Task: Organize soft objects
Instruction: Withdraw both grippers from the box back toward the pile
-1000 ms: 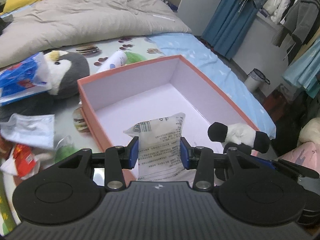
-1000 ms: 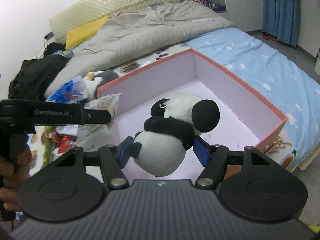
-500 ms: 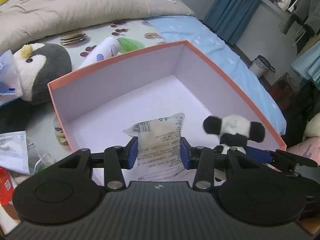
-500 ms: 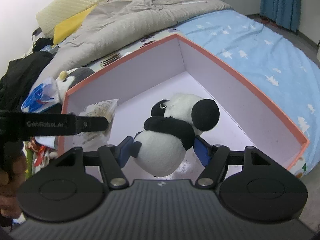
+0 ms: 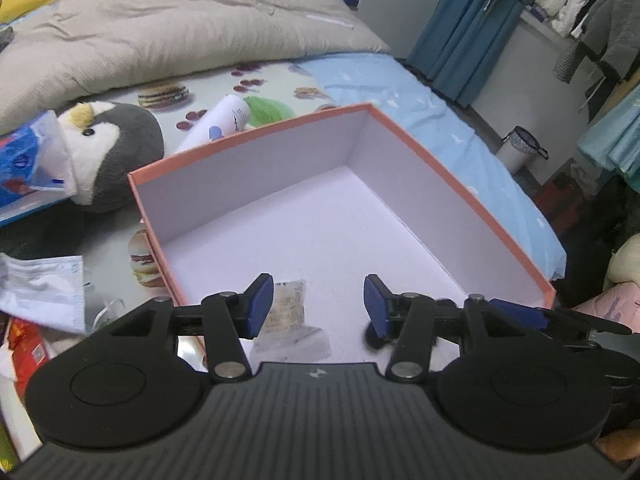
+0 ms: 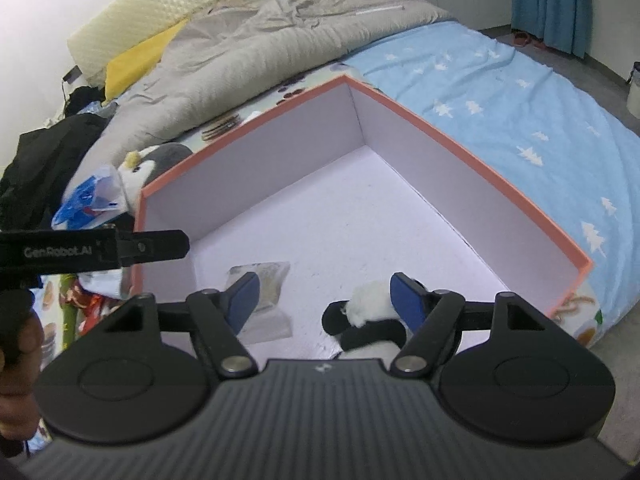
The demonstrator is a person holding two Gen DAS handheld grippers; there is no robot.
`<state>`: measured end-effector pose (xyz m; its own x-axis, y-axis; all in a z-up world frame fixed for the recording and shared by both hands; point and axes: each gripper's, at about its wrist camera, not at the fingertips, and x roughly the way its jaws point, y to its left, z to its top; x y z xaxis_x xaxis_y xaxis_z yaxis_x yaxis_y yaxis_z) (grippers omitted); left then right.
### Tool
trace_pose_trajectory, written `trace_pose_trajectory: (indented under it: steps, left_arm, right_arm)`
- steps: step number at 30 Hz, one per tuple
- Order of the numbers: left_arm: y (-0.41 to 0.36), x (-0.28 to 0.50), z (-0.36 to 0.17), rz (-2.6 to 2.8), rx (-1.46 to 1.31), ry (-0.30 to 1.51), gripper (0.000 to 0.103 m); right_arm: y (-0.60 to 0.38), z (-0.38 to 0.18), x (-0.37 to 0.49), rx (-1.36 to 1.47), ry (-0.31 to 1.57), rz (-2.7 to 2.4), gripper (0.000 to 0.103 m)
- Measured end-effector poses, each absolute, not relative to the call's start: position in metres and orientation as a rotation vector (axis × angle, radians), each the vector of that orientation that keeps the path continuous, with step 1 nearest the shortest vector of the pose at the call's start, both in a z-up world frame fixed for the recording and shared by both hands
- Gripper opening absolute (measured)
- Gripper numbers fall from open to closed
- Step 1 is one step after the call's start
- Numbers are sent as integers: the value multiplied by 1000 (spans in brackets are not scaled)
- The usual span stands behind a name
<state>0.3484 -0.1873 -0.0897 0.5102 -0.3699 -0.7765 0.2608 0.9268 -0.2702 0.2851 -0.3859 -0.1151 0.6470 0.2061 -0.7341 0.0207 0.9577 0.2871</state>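
An orange box with a pale lilac inside [image 5: 256,140] [image 6: 460,136] lies open on the bed. My left gripper [image 5: 318,304] is open above the box's near end; a clear printed packet [image 5: 290,320] lies on the box floor below it, also in the right wrist view [image 6: 266,280]. My right gripper [image 6: 324,300] is open over the box; the panda plush [image 6: 366,312] lies on the box floor by its right finger. A penguin plush [image 5: 116,148] [image 6: 160,160] lies outside the box's left wall.
A blue tissue pack [image 5: 28,164], a face mask [image 5: 40,288], a white tube [image 5: 216,124] and red wrappers [image 5: 24,348] lie left of the box. A grey duvet [image 5: 160,28] covers the bed's far part. Curtains and hanging clothes [image 5: 592,20] stand to the right.
Both grippers opened. The packet dropped from the left gripper and the panda from the right gripper onto the box floor.
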Motion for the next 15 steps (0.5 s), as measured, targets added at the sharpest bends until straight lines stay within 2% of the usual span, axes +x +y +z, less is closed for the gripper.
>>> trace_pose_trajectory:
  steps: [15]
  left_arm:
    - [-148,233,-37,-387,-133,841,56]
  right_arm:
    - [-357,-74,190,284,767,143,74]
